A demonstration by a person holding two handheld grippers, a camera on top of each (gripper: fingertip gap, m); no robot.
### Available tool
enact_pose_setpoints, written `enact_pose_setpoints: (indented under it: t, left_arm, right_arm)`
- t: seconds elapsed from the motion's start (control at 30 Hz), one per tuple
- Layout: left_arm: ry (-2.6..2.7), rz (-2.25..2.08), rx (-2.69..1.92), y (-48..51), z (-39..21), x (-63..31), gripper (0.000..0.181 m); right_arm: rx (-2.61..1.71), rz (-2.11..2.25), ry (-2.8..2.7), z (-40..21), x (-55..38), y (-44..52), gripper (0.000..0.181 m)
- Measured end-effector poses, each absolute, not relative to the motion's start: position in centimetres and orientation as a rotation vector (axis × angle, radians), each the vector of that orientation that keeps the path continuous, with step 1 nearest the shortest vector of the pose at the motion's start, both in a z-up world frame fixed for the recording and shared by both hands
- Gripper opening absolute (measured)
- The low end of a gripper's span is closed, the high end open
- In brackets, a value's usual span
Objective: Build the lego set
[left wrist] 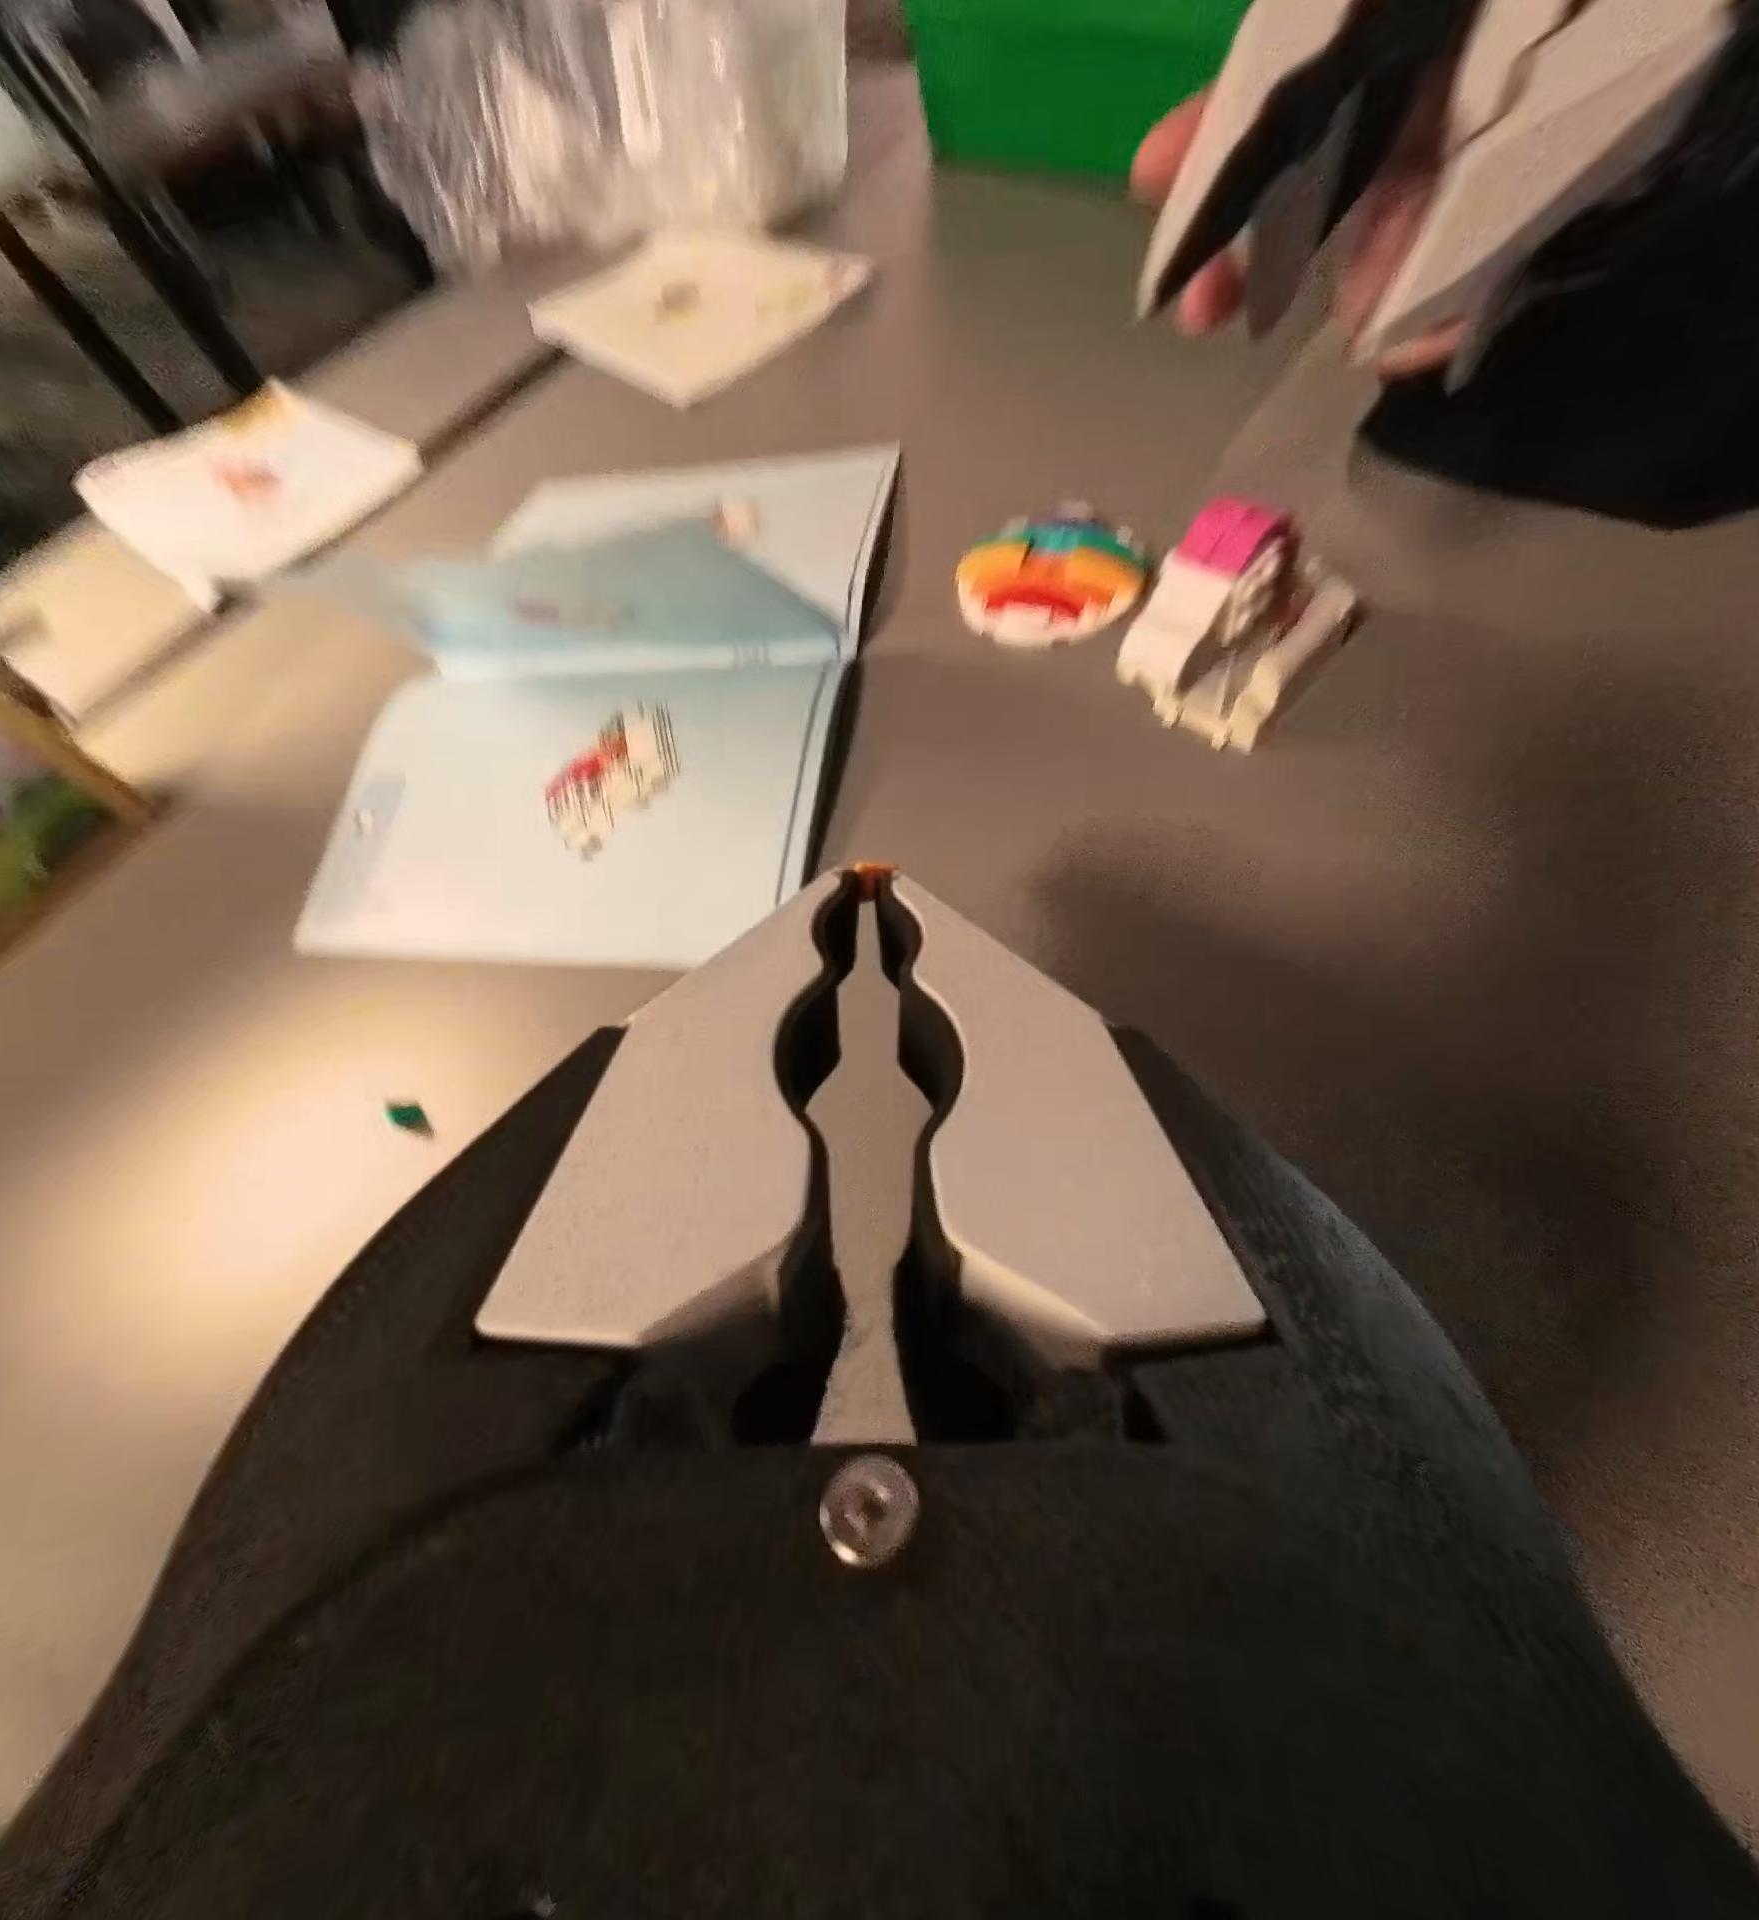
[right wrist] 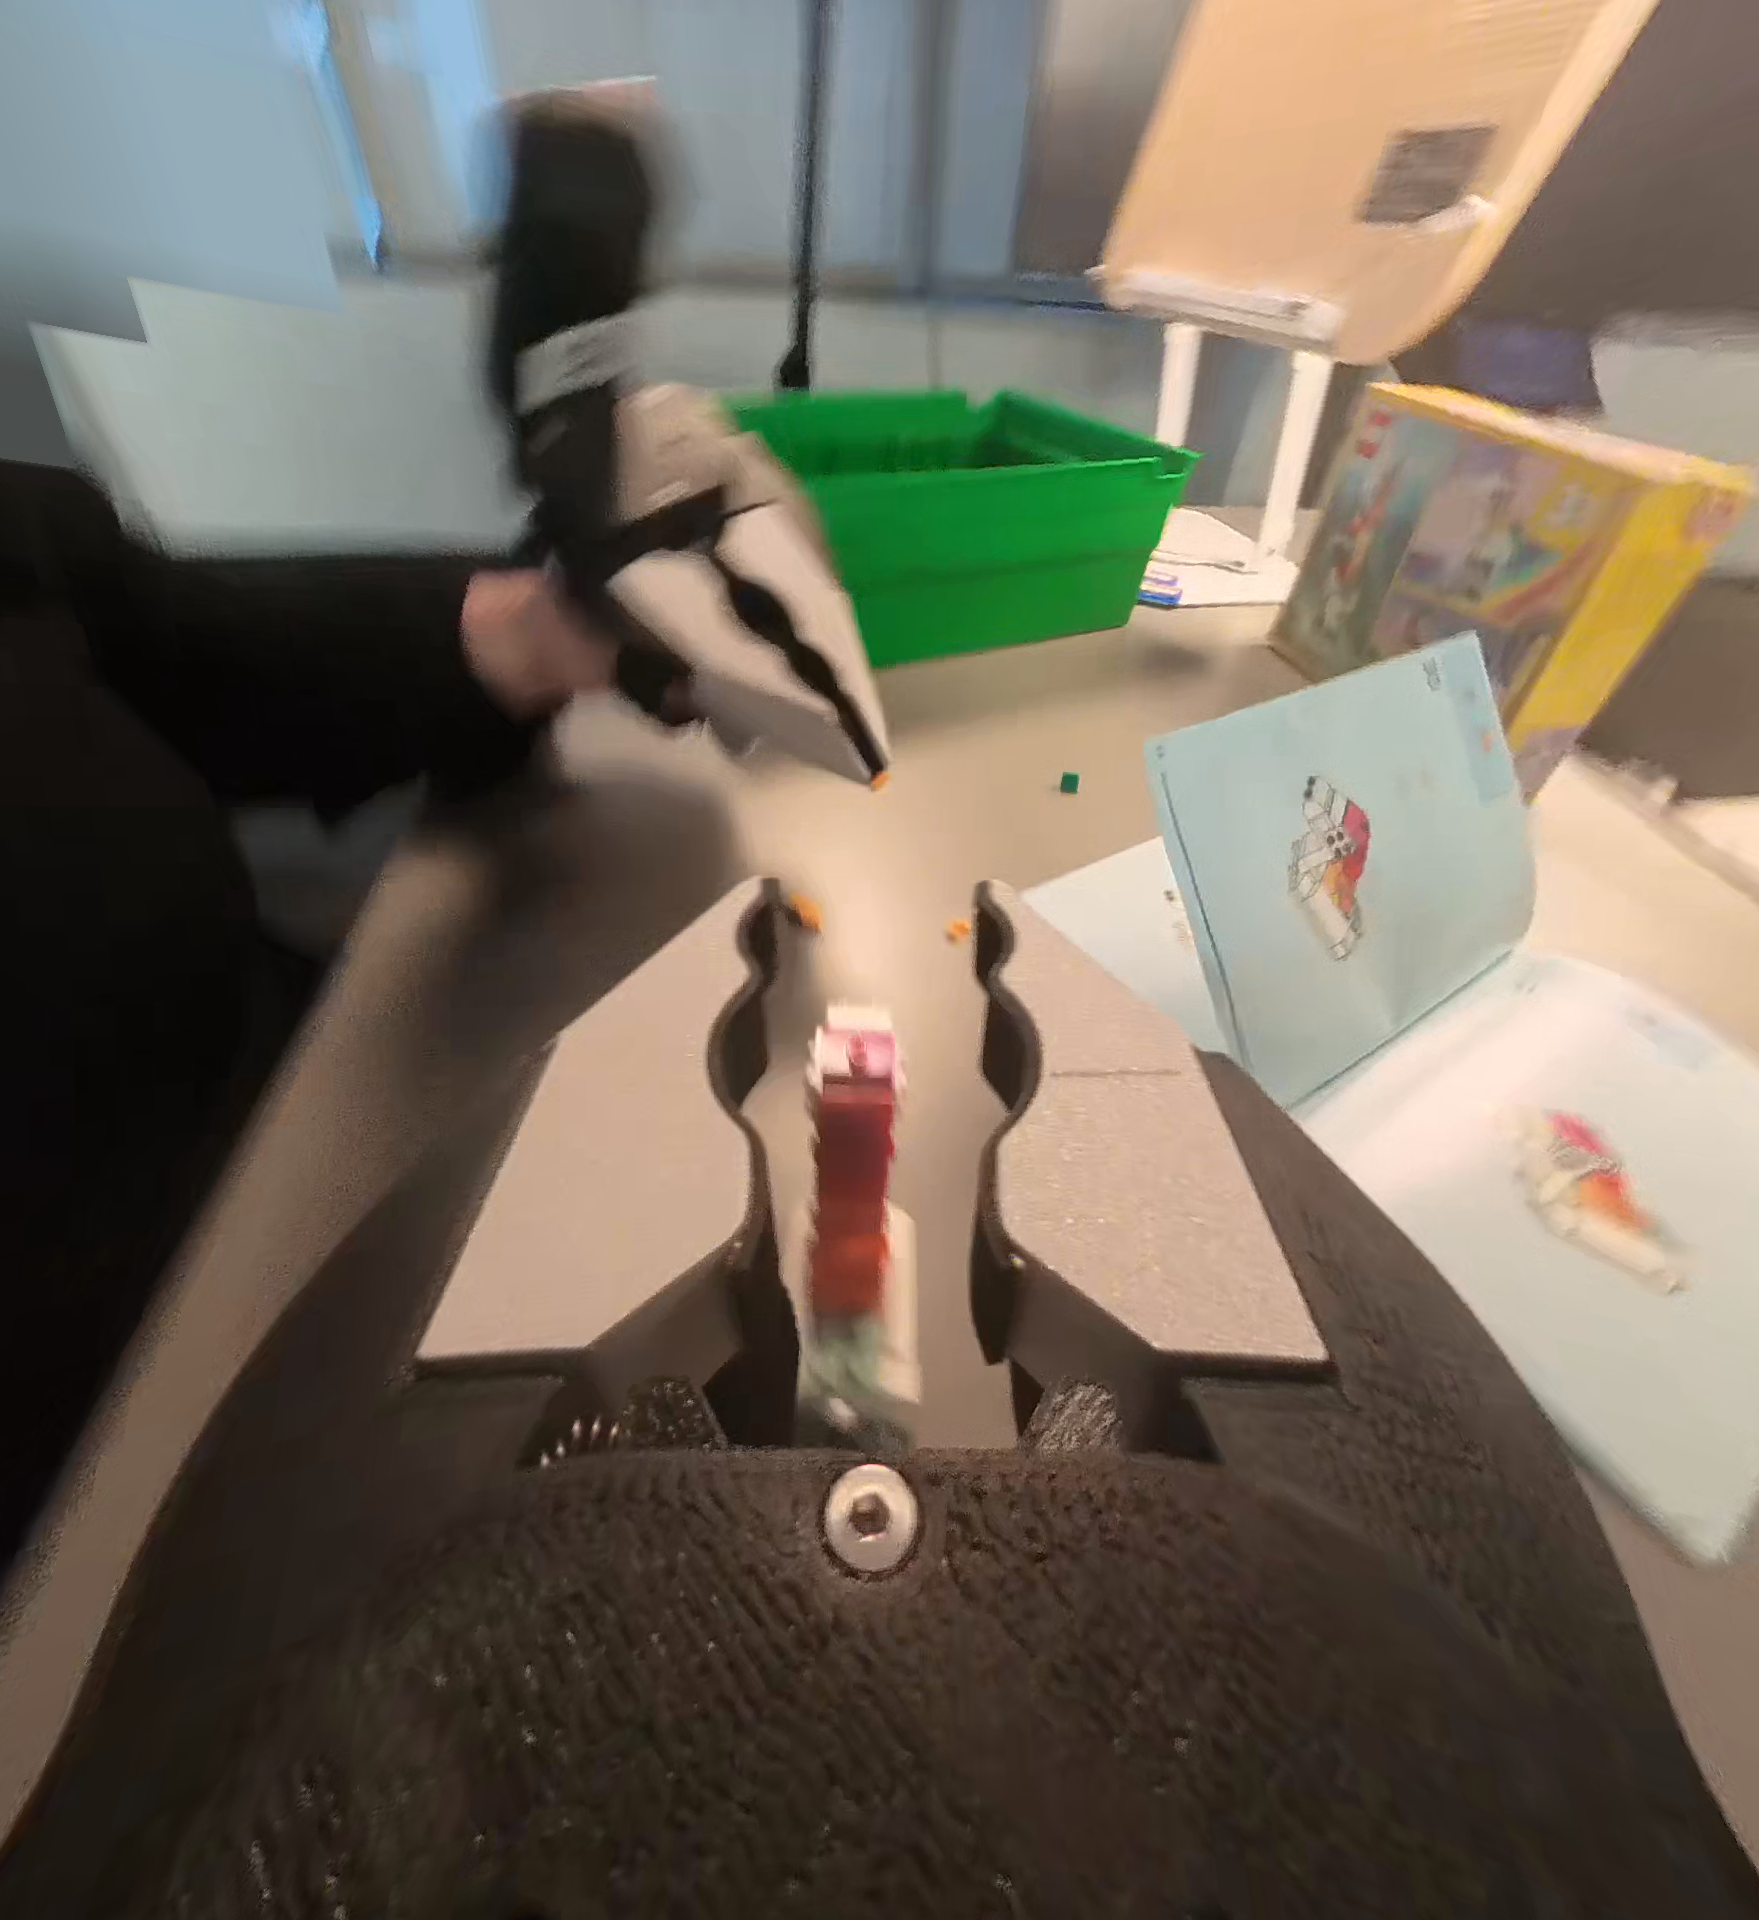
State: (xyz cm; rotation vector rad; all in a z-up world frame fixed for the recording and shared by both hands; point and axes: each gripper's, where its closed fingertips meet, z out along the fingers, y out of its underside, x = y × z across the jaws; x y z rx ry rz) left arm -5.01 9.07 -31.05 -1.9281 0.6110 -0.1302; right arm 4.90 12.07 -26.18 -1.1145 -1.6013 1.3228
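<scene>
My left gripper point(left wrist: 873, 878) is shut on a tiny orange piece point(left wrist: 873, 869) at its tips and is held above the grey table. It also shows in the right wrist view point(right wrist: 870, 764), with the orange piece point(right wrist: 880, 781) at its tip. A white and pink lego model point(left wrist: 1233, 623) and a rainbow-coloured part point(left wrist: 1051, 577) lie ahead to the right. My right gripper point(right wrist: 880, 899) is open and empty. The blurred model point(right wrist: 854, 1164) shows in the gap between its fingers, touching neither. In the left wrist view the right gripper point(left wrist: 1270, 322) hovers beyond the model.
An open light-blue instruction booklet point(left wrist: 594, 810) lies left of the model, one page standing up point(right wrist: 1353, 831). A small green piece point(left wrist: 407, 1117) and loose orange bits point(right wrist: 805, 909) lie on the table. A green bin point(right wrist: 979, 520) and the set's box point(right wrist: 1498, 561) stand farther off.
</scene>
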Motion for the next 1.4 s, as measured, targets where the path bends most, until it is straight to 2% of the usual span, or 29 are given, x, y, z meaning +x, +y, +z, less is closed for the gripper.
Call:
enact_pose_setpoints:
  t: [0.2, 0.6, 1.07, 1.4]
  left_arm:
    - [0.822, 0.108, -1.609, 9.0, -26.6, 0.7, 0.001]
    - [1.002, 0.328, -1.418, 9.1, -26.0, 5.2, 0.002]
    - [1.044, 0.4, -1.369, 9.0, -26.4, 5.7, 0.001]
    - [0.995, 0.32, -1.454, 10.0, -27.2, 5.1, 0.004]
  right_arm:
    - [-1.225, 1.552, -1.543, -24.7, 4.7, 10.4, 0.018]
    - [-1.237, 1.607, -1.599, -25.2, 4.7, 8.8, 0.001]
    - [-1.293, 1.701, -1.636, -25.8, 5.1, 8.5, 0.0]
    - [-1.293, 1.594, -1.636, -26.8, 4.7, 9.8, 0.0]
